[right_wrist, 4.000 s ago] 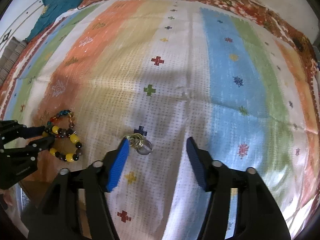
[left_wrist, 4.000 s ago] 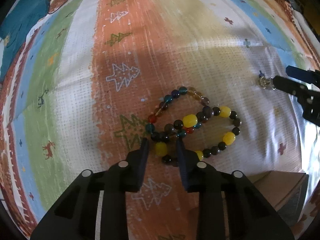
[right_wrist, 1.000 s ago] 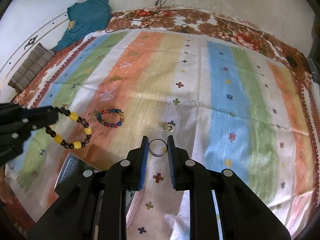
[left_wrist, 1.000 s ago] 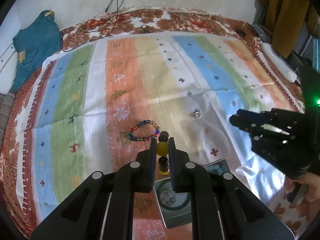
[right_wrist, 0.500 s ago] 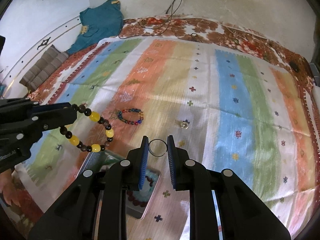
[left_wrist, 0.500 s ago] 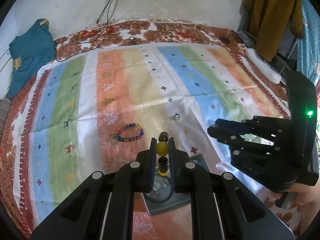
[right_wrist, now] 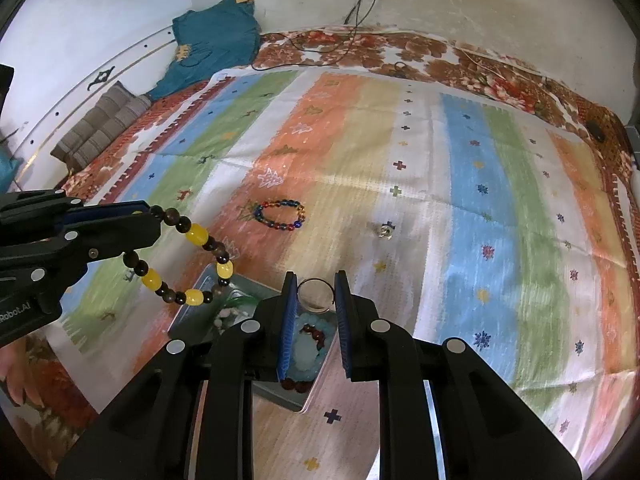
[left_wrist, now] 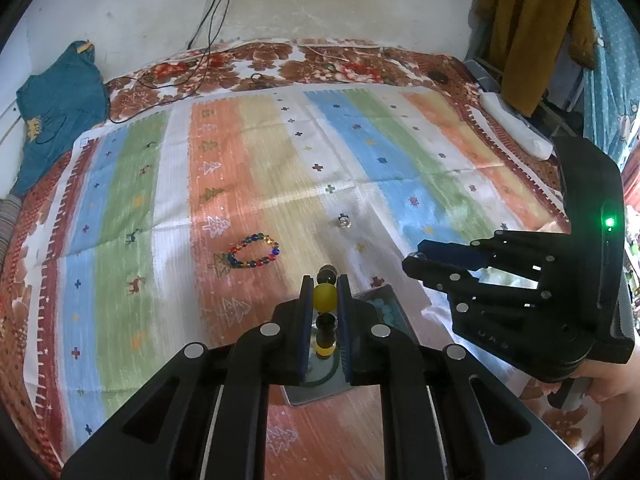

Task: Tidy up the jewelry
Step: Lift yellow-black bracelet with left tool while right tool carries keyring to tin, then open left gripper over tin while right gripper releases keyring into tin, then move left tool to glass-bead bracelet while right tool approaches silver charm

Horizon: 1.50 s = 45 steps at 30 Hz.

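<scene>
Jewelry is being gathered off the striped cloth [right_wrist: 500, 168] and into a metal box [right_wrist: 304, 402] lying near its front edge. The left gripper [left_wrist: 325, 294] is clenching a yellow-and-dark bead bracelet [right_wrist: 188, 254], which is hanging in the air above the box's left half. The right gripper [right_wrist: 316, 294] is pinching a thin ring [right_wrist: 316, 294] directly over the box's right half, where pale blue beads [right_wrist: 306, 346] are already lying. A multicoloured bracelet [right_wrist: 280, 214] at eleven o'clock from the ring and a small charm [right_wrist: 385, 231] at one o'clock are waiting on the cloth. The step in hand looks like delivery; the next move probably calls for lowering each piece over its compartment before letting go.
</scene>
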Each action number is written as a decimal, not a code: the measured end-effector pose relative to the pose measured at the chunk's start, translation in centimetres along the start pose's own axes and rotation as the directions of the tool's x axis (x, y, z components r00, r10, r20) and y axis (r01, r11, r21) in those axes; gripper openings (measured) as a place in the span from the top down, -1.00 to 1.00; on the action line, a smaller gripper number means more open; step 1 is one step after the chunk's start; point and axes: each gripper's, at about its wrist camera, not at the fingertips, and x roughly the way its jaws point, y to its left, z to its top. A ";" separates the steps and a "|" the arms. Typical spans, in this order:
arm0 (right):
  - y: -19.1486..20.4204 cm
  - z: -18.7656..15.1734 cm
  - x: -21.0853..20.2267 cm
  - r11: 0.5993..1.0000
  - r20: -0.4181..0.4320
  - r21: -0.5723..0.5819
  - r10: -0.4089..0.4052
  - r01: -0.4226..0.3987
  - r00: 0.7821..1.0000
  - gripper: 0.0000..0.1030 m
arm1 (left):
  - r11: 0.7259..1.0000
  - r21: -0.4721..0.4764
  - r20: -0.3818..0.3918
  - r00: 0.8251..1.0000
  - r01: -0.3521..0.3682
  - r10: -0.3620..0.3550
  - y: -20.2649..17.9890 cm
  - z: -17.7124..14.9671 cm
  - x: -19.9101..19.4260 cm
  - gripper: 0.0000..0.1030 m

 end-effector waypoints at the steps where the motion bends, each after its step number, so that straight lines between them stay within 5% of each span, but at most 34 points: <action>1: 0.1 -0.1 -0.1 1.000 0.000 -0.002 0.003 -0.003 1.000 0.62 | 1.000 0.001 0.001 1.000 0.002 -0.002 -0.1 -0.1 -0.1 0.79; 18: 1.1 -1.6 0.1 0.997 -0.032 0.027 0.075 -0.074 0.997 0.60 | 0.998 -0.040 -0.012 0.999 0.043 -0.043 -0.2 -1.1 -1.0 0.78; 20: 0.9 -1.6 0.2 0.997 -0.034 0.033 0.069 -0.068 0.997 0.34 | 0.997 -0.066 -0.013 0.999 0.040 -0.041 0.3 -1.0 -0.8 0.77; 23: 0.6 -1.4 0.2 0.997 -0.030 0.042 0.061 -0.059 0.998 0.22 | 0.996 -0.089 -0.011 1.000 0.022 -0.023 1.0 -0.9 -0.8 0.72; 35: -0.8 -0.8 1.1 0.998 -0.039 0.049 -0.026 0.028 0.999 0.20 | 0.989 -0.135 -0.025 0.998 -0.065 0.062 3.1 -0.6 0.3 0.17; 45: -2.5 0.3 1.7 0.995 -0.023 0.076 -0.064 0.065 0.998 -0.01 | 0.974 -0.175 -0.075 0.989 -0.142 0.131 4.6 0.0 2.5 -0.07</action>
